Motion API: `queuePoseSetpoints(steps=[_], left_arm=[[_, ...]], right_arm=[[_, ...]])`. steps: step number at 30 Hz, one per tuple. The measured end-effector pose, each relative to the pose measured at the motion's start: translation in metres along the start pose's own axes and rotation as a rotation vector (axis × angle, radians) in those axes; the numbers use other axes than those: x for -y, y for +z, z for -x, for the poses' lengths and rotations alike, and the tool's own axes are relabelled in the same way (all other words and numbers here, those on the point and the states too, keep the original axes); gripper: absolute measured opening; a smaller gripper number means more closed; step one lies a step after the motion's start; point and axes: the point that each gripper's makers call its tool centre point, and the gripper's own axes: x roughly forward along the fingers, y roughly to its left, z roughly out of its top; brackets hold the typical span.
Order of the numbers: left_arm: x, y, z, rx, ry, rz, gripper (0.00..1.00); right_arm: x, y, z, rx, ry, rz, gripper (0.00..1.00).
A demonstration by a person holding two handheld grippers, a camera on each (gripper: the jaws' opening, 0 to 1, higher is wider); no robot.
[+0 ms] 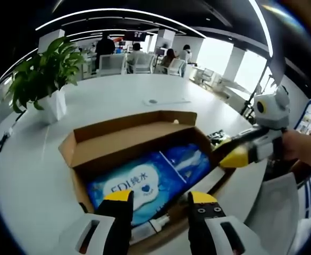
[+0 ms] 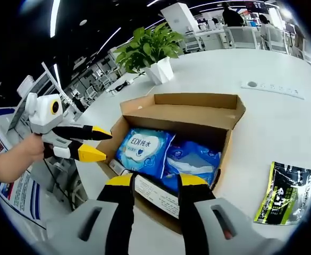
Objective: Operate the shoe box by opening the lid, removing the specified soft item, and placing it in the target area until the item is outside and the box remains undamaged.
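A: How is the shoe box [image 1: 131, 139] presented?

B: It is set on the white tabletop [image 1: 118, 95] with its lid folded back and standing up behind the cavity, so the contents are laid bare from above. The opening step can be judged done.

A: And the soft item?

B: Two blue soft packs are seen lying flat inside, side by side. The larger pack [image 2: 143, 150] is printed "EDI" followed by Chinese characters (read as 纯水, with a small heart under them). The smaller pack [image 2: 193, 159] carries print too small to be read. Which of them is the specified one cannot be told. Both are still inside the box.

A: The tongs?

B: The left tongs [image 1: 160, 204] are held apart over the near edge of the box, nothing between the jaws. The right tongs [image 2: 155, 183] are likewise spread and empty, poised over the near wall, where a white label [image 2: 154, 195] with illegible print is stuck. Both appear to be positioned for reaching in without the cardboard being pressed.

A: Anything beside the box?

B: A black and green packet [image 2: 284, 194] is lying on the tabletop, apart from the box, and a potted plant [image 2: 152, 50] is stood beyond it.
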Motion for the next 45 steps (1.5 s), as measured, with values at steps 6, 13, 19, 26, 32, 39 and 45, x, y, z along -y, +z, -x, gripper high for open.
queuePoseSetpoints(steps=[6,13,19,26,32,39,45], left_arm=[[-0.009,-0.006,0.000,-0.003,-0.006,0.011,0.41],[-0.020,-0.018,0.003,-0.010,-0.004,0.041,0.41],[-0.029,-0.022,0.004,0.000,-0.012,0.087,0.42],[-0.031,-0.025,0.002,-0.005,-0.019,0.090,0.42],[-0.034,-0.027,0.001,-0.003,-0.027,0.102,0.42],[-0.035,-0.030,0.000,-0.008,-0.035,0.109,0.42],[-0.036,-0.031,0.000,-0.006,-0.040,0.117,0.42]], right_arm=[[0.000,-0.004,-0.011,-0.015,-0.012,-0.008,0.29],[0.000,-0.009,-0.026,-0.035,-0.012,-0.027,0.29],[0.000,-0.010,-0.041,-0.046,-0.006,-0.060,0.28],[-0.001,-0.015,-0.057,-0.073,0.000,-0.092,0.28],[0.002,-0.016,-0.067,-0.092,0.004,-0.113,0.26],[0.001,-0.016,-0.074,-0.097,0.014,-0.163,0.23],[0.006,-0.016,-0.082,-0.128,-0.019,-0.168,0.21]])
